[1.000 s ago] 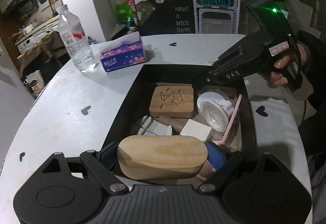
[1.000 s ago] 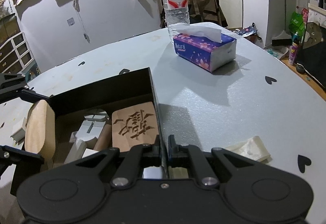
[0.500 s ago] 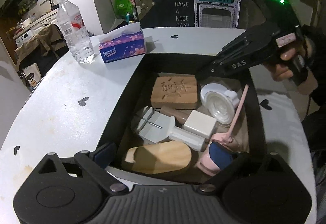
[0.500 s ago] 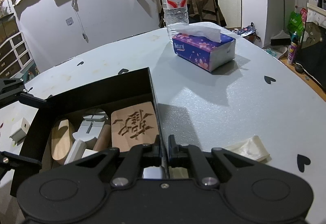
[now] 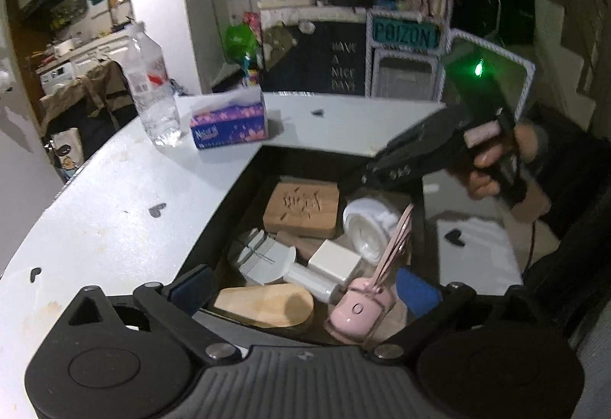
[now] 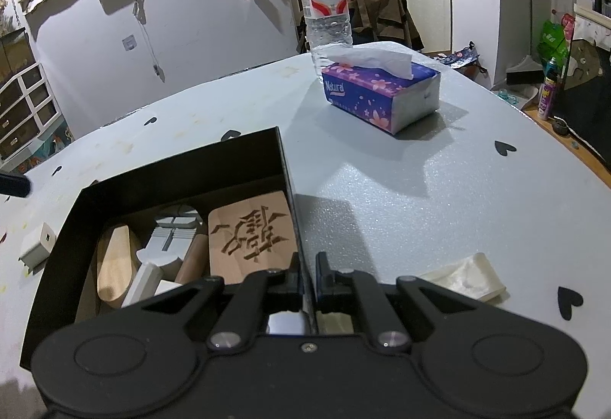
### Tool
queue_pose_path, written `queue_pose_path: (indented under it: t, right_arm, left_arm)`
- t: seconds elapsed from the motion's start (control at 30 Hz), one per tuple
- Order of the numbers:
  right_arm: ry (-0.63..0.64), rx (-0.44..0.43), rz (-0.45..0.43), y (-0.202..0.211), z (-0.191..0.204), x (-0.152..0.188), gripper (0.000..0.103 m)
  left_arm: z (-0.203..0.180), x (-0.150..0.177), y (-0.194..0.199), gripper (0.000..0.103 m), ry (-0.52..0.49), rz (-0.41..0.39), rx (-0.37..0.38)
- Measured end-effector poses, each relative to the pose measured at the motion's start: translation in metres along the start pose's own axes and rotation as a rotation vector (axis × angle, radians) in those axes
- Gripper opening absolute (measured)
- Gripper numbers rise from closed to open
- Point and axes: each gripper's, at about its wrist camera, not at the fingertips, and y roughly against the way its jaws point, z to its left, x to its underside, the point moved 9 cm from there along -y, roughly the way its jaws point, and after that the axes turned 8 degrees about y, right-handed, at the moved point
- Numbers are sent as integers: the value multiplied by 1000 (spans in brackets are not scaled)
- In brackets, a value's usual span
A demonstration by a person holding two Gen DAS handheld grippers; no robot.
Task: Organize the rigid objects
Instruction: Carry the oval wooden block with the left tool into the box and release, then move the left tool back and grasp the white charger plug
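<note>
A black box [image 5: 244,178] on the white table holds a carved wooden block [image 5: 301,203], an oval wooden piece [image 5: 263,302], a white round part [image 5: 368,224], a white charger [image 5: 334,260], a grey-white part [image 5: 263,258] and a pink tool [image 5: 359,312]. My left gripper [image 5: 305,287] is open and empty, above the box's near edge. My right gripper [image 6: 305,266] is shut on the box's side wall [image 6: 290,182]; it also shows in the left wrist view [image 5: 420,152]. The carved block [image 6: 252,236] and oval piece [image 6: 114,262] show in the right wrist view.
A tissue pack [image 6: 378,94] and a water bottle [image 6: 324,7] stand at the table's far side. A small white adapter [image 6: 38,243] lies outside the box. A cream plastic piece [image 6: 466,277] lies right of my right gripper.
My left gripper let go of the oval wooden piece, which now lies in the box, and then pulled back and up. My right gripper stayed clamped on the box wall.
</note>
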Motion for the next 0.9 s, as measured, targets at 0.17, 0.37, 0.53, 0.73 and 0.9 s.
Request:
queue_pose_path:
  t: [0.17,0.37,0.53,0.73,0.9]
  right_arm:
    - [2,-8,-1,0,0,0,6]
    - [2,-16,-5,1,0,0,6]
    - [-1,-20,-8,1,0,0,6]
    - [-2,-21,-9,1,0,1,6]
    - [-2,-22,-9,1,0,1,6]
  left_arm:
    - [2,2,26,102,92,-66,-48]
    - [14,18,58,103,198,-141,-159]
    - [26,39,78,103,288,-176,-266]
    - [56,68,93,103,477,-206,-479]
    - [90,104,100,103,776,-206,-630]
